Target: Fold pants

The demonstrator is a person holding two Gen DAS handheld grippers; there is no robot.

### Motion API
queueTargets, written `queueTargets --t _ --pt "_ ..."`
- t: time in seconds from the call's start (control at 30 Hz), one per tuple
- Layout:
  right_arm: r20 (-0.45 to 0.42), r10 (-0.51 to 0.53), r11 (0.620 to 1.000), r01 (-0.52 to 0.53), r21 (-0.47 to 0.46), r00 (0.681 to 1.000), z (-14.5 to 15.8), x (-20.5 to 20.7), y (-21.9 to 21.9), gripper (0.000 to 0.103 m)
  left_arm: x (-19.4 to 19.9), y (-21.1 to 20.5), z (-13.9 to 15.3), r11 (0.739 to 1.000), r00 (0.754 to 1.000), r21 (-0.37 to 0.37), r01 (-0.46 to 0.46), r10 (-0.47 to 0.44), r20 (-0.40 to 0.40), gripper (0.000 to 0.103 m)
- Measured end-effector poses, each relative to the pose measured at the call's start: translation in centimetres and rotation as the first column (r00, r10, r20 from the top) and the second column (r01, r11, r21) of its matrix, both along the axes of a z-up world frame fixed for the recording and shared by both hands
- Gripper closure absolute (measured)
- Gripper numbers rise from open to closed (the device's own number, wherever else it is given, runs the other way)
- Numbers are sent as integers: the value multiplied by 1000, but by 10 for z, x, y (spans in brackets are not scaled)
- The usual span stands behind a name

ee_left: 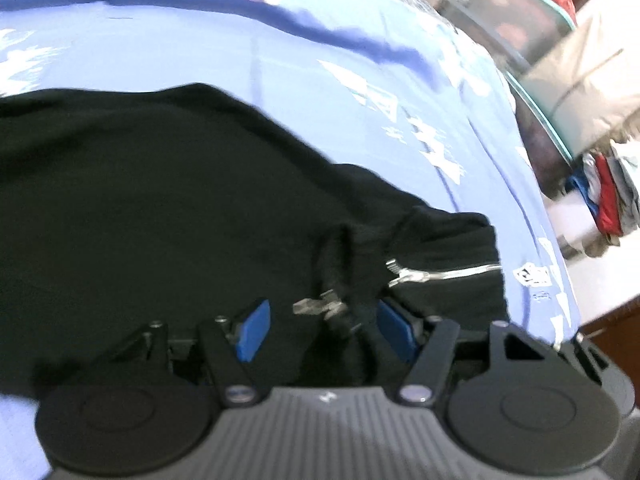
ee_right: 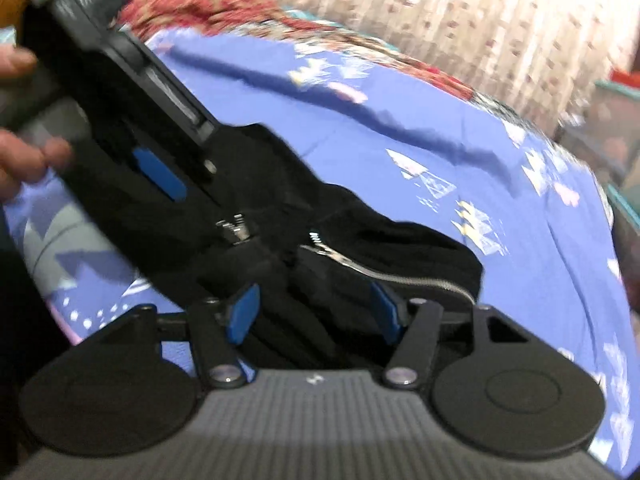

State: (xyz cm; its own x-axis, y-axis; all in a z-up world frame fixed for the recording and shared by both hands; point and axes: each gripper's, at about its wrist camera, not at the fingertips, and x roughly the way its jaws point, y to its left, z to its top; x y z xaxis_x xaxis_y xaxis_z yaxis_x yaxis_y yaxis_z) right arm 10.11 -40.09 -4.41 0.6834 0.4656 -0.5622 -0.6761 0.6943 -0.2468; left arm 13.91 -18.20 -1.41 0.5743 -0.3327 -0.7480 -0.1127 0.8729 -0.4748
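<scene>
Both grippers hovered over black pants [ee_left: 140,200] on the bed [ee_left: 280,60].
Left gripper [ee_left: 320,328] and right gripper [ee_right: 316,312] stood apart, clamping nothing, zipper [ee_right: 400,276] at two o'clock, likely readying the waist fold.

bedsheet [ee_left: 280,92] beyond pants [ee_left: 140,200] open, bins [ee_left: 532,28] crowd right

A blue bedsheet [ee_left: 304,92] with white patterns — black pants [ee_left: 160,200] lie spread directly on it.
</scene>
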Motion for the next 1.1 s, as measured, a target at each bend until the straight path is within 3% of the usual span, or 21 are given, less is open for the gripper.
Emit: queueTargets --t 0.1,0.17,0.2,0.23,0.27,0.3,0.37,0.43,0.57,0.6,0.67,0.73,0.83,0.9,1.0,1.1 --pt "-40 -25 999 26 29 999 -2 12 -6 39 29 -19 -4 998 999 -20 52 -52 5 17" --pt "-44 -23 999 24 29 999 -7 17 -4 39 46 -31 -8 998 998 -1 62 -62 2 17" --pt "-58 -22 999 24 35 998 -9 21 -3 39 53 -36 -10 998 998 13 59 -59 -2 24" --pt "-82 -21 998 26 50 996 -11 26 -2 40 60 -43 -12 998 998 22 65 -65 2 46" --pt "-131 -17 997 27 76 991 -13 33 -2 50 63 -49 -12 996 997 49 72 -73 8 59" --pt "-201 -13 994 34 100 979 -19 41 -2 78 65 -54 -11 993 996 91 81 -82 15 83" --pt "-317 -38 991 77 111 948 -35 51 -1 81 67 -63 -13 981 992 163 110 -117 36 86" --pt "-334 -40 988 87 125 942 -37 56 3 81 67 -65 -22 972 993 209 106 -112 19 85" --pt "-345 -37 988 87 129 938 -22 61 10 76 54 -63 -10 973 993 213 92 -104 47 81" --pt "-339 -34 985 89 147 940 -16 60 9 70 48 -59 -4 977 993 193 91 -103 57 83" --pt "-324 -11 973 85 215 946 0 52 7 61 25 -44 13 990 987 104 94 -106 121 73" --pt "-325 21 954 79 291 946 14 46 8 59 -7 -20 27 997 975 9 79 -79 206 57" --pt "-344 58 939 66 338 937 27 48 24 59 -66 32 36 997 952 -77 4 20 307 48" --pt "-363 77 937 57 344 929 30 50 44 59 -100 69 35 992 938 -101 -76 106 329 42" --pt "-402 120 940 26 340 908 26 57 86 59 -153 128 26 958 906 -97 -272 288 309 34" --pt "-420 169 946 -27 324 892 22 51 122 59 -201 185 16 876 835 -129 -464 482 264 28"
